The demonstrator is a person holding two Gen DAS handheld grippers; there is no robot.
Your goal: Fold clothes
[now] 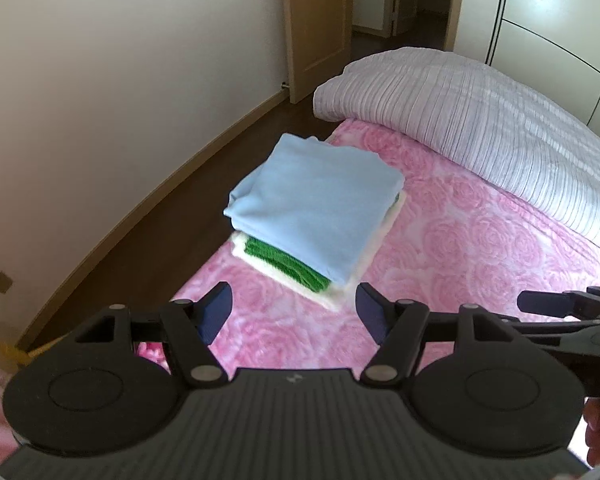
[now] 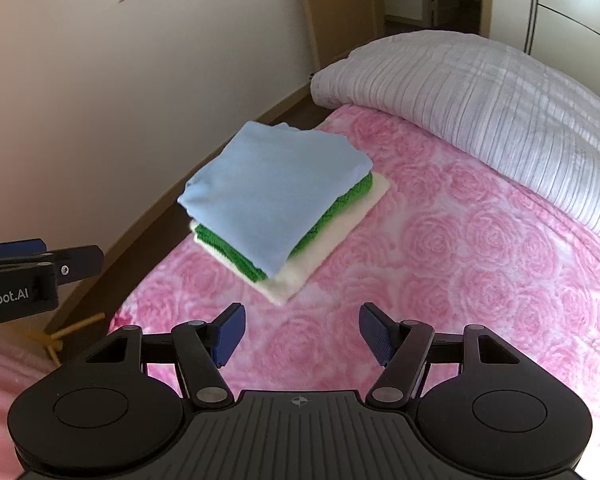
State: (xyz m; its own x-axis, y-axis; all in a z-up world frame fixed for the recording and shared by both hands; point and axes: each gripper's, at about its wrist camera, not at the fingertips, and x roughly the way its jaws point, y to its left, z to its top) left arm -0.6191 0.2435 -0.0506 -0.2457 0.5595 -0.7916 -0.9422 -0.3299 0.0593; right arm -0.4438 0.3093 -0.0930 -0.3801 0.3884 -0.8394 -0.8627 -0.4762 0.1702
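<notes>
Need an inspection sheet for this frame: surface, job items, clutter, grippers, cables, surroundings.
Surface: bed with pink rose-pattern cover; pale ribbed quilt bunched at the far end.
Job's things: one folded stack near the bed's left edge: light blue garment on top, green knit under it, cream piece at the bottom.
Clutter: nothing seen on the bed; a yellowish stick-like item on the floor, unclear what.
Grippers: left gripper and right gripper both short of the stack, jaws apart, empty.
Cables: nothing seen.
Surroundings: white wall with switch plates, wooden door, dark wood floor, wardrobe.
</notes>
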